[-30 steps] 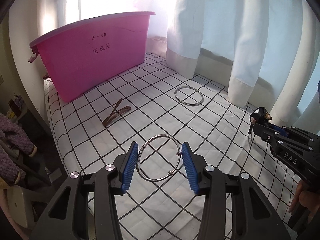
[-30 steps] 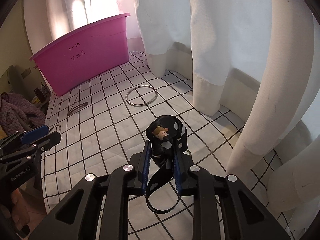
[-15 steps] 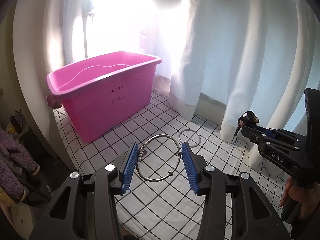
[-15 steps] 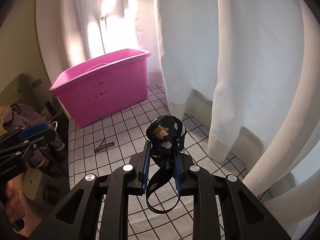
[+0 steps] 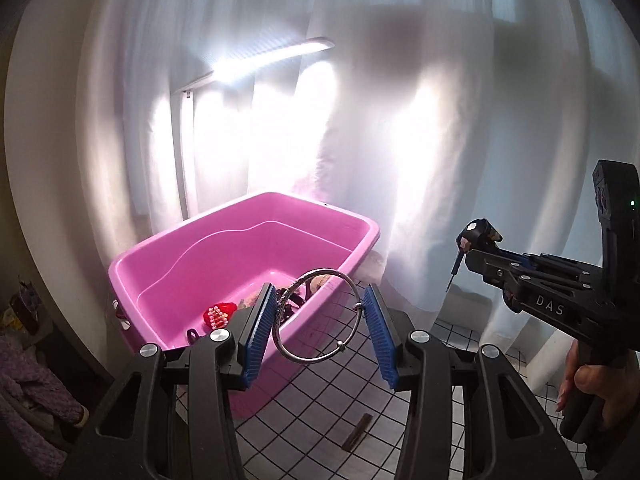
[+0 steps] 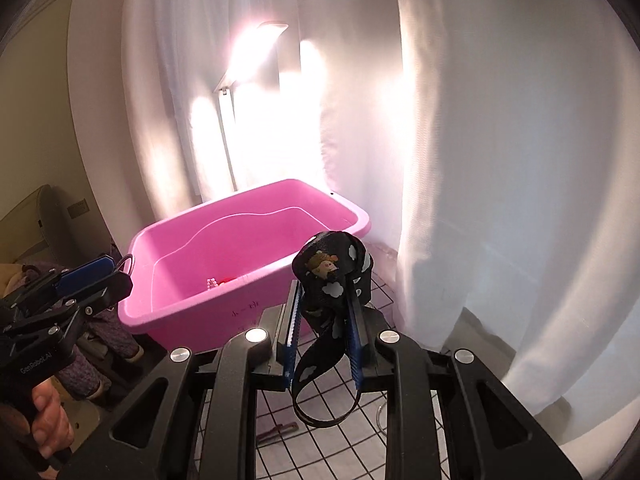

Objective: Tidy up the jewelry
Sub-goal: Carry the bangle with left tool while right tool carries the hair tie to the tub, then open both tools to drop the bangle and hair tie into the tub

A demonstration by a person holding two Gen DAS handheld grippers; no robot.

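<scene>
White curtains backed the checked cloth (image 5: 320, 396). Both grippers had risen from the cloth toward the pink tub (image 5: 224, 264) at 11 o'clock. Left gripper (image 5: 322, 322) pinched the silver bangle (image 5: 316, 316); right gripper (image 6: 324, 320) clamped the black hairband (image 6: 330, 276). Drop-off judged next.

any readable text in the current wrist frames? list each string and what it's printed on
"DAS": white letters on the black body of the right tool, seen from the left wrist view.
"GenRobot.AI": small white print on the black handle of the left tool, seen from the right wrist view.
Dark handwritten marks on the front wall of the pink plastic tub: too blurred and partly hidden to read.
Nothing else legible.
</scene>
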